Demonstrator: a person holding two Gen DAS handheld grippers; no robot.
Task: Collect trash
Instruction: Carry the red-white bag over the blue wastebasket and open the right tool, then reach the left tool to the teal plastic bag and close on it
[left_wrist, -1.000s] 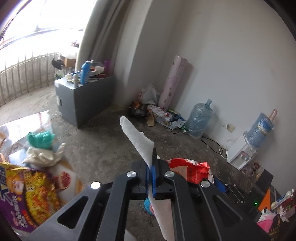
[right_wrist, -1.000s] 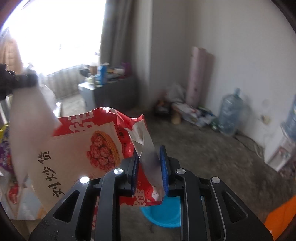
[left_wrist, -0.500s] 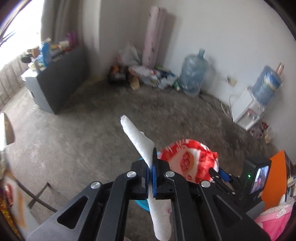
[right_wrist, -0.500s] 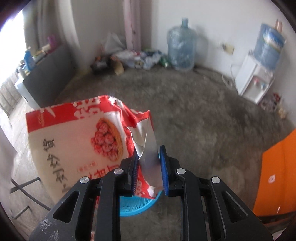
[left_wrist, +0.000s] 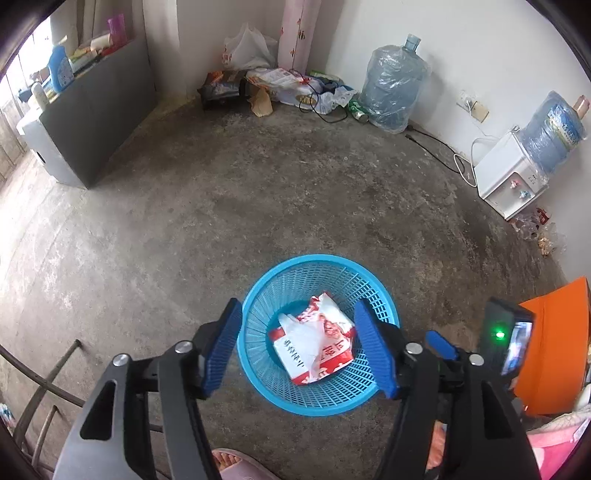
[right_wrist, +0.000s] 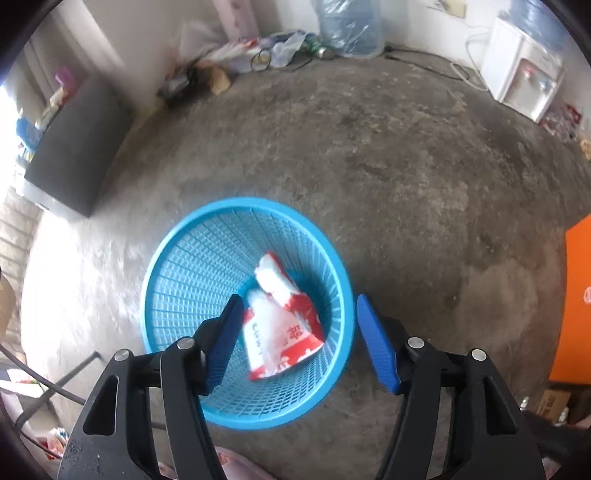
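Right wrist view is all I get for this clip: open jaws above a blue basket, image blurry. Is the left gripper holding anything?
Observer: No. The left gripper is open with nothing between its fingers, above the blue basket.
Operator: The white patch on the packet is smeared here. What is it?
Observer: A crumpled white sheet lying on top of the red packet, both inside the basket.
Operator: Anything showing the recorder is on?
Observer: A small screen unit to the right of the left gripper shows a lit green light.
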